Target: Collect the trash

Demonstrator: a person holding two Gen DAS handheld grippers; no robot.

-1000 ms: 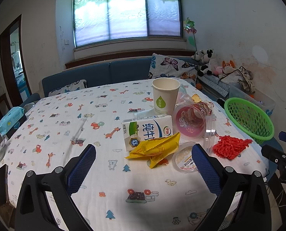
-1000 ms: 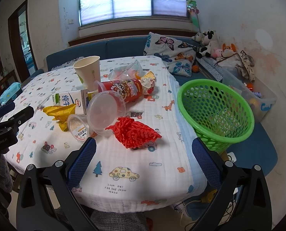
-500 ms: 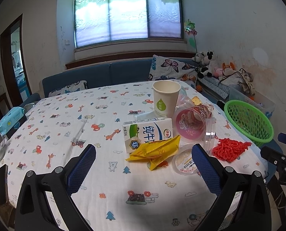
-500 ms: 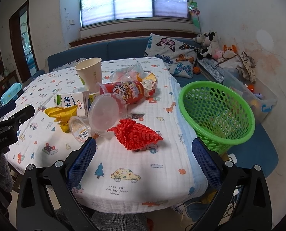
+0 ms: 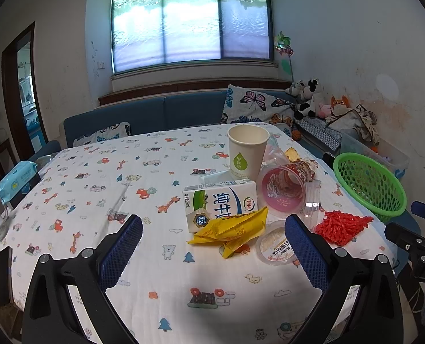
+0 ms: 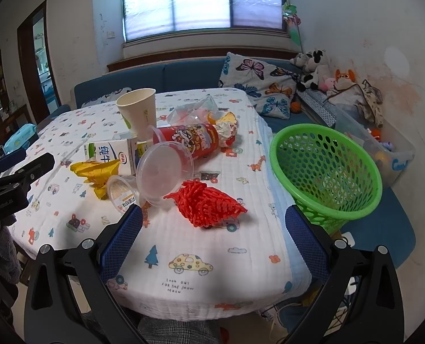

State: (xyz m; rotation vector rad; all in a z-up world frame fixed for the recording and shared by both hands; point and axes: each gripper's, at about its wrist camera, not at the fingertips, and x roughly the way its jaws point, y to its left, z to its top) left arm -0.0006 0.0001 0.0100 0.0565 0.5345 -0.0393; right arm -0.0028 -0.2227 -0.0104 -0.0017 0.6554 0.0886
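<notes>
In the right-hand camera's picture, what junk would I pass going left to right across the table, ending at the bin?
Yellow wrapper → small sealed cup → clear plastic lid → red mesh netting → green basket, standing beside the table's edge.

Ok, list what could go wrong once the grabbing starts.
1. The paper cup stands upright tight against the milk carton and the tipped red snack cup; pulling one may topple the others.
2. The green basket sits past the table edge, so a short drop could miss it.
3. The red mesh net looks floppy and may snag a fingertip.
</notes>
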